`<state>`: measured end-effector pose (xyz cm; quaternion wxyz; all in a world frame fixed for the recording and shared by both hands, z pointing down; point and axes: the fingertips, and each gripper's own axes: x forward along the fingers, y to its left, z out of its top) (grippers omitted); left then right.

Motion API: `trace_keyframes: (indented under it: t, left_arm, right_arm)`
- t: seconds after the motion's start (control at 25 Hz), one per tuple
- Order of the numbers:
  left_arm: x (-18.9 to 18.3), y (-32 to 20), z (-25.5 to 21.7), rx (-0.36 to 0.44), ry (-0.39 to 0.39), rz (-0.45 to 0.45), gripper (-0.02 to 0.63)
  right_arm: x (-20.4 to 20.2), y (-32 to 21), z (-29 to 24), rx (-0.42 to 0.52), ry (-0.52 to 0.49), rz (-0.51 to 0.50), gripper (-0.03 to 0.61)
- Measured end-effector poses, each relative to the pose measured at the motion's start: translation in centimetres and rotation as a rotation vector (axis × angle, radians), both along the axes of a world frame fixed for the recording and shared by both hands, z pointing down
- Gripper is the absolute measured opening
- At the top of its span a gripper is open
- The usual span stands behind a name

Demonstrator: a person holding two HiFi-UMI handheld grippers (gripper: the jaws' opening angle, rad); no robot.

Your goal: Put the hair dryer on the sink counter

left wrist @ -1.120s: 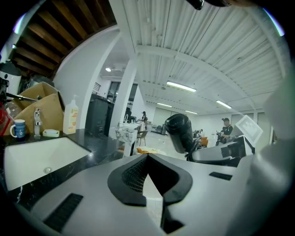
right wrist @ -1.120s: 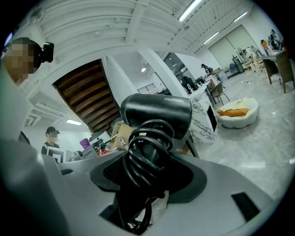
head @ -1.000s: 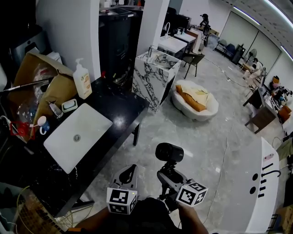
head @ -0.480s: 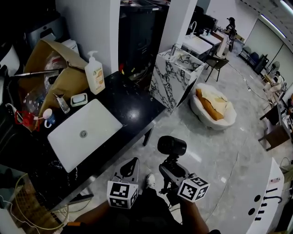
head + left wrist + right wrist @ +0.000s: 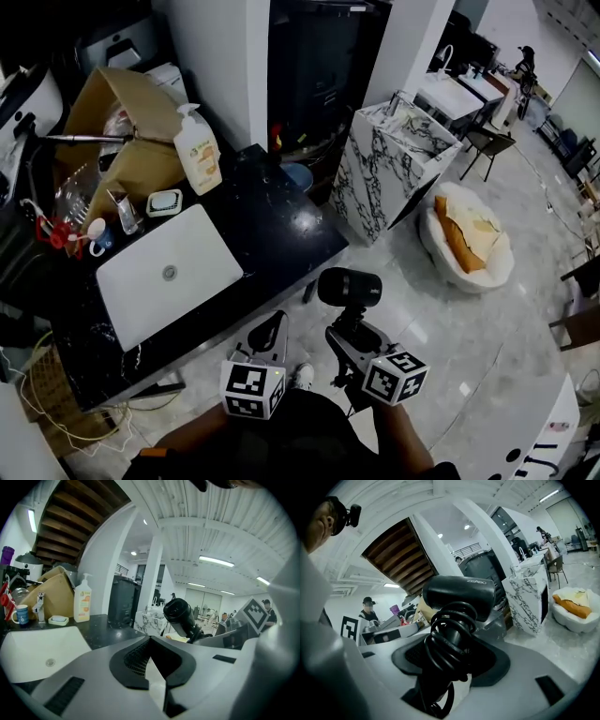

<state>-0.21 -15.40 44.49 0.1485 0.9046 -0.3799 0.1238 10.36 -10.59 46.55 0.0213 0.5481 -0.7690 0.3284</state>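
At the far left a cardboard box [image 5: 112,122], a mug [image 5: 94,236] and loose clutter crowd the back corner of the black counter [image 5: 281,230]. A soap dish [image 5: 164,202] and a soap bottle [image 5: 199,139] stand behind the white basin [image 5: 169,277], which fills most of the counter's left half. Right of the basin the black top lies bare up to its corner. The counter's front edge runs on a slant from lower left to that corner, with pale floor [image 5: 441,319] open below it. Further right a marble-patterned cabinet [image 5: 389,169] stands close to the counter's end, and a round cushion [image 5: 473,242] lies on the floor beyond it.

The left gripper [image 5: 270,328] hangs just off the front edge, its jaws pressed together at the tips with nothing between them [image 5: 150,638].

Beside it, the right gripper [image 5: 347,336] pinches the hair dryer [image 5: 349,288] by its handle; the jaws stand wide around the handle and grip it [image 5: 453,646]. The barrel rises above the jaw tips and lies crosswise, over the floor, just short of the counter's corner and not touching it.

The hair dryer [image 5: 459,592] is matt black, with a short round barrel and its black cord wound in loops round the handle. From the left gripper view it shows to the right, its open end facing the camera [image 5: 180,613].
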Motion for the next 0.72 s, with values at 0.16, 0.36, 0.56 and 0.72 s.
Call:
trace_keyframes:
  t: [0.16,0.36,0.56,0.72]
  left_arm:
    - [3.4,-1.2,0.5,0.003,-0.011,-0.027,0.006]
    - [4.5,-2.9,1.3,0.0,-0.047,-0.069,0.006]
    - [4.1,-5.5,2.6,-0.028,-0.06,-0.127,0.006]
    - [3.9,-9.0,3.7,-0.052,-0.049,-0.168,0.006]
  right_arm:
    - [3.2,-2.0,0.6,-0.007,0.017,-0.053,0.256]
    - [4.9,-4.6,1.5,-0.02,0.026,-0.099,0.256]
    - [5.3,-8.0,2.9,-0.056,0.053,-0.15,0.256]
    - [5.1,-12.0,3.9,-0.084,0.103,-0.197,0.256]
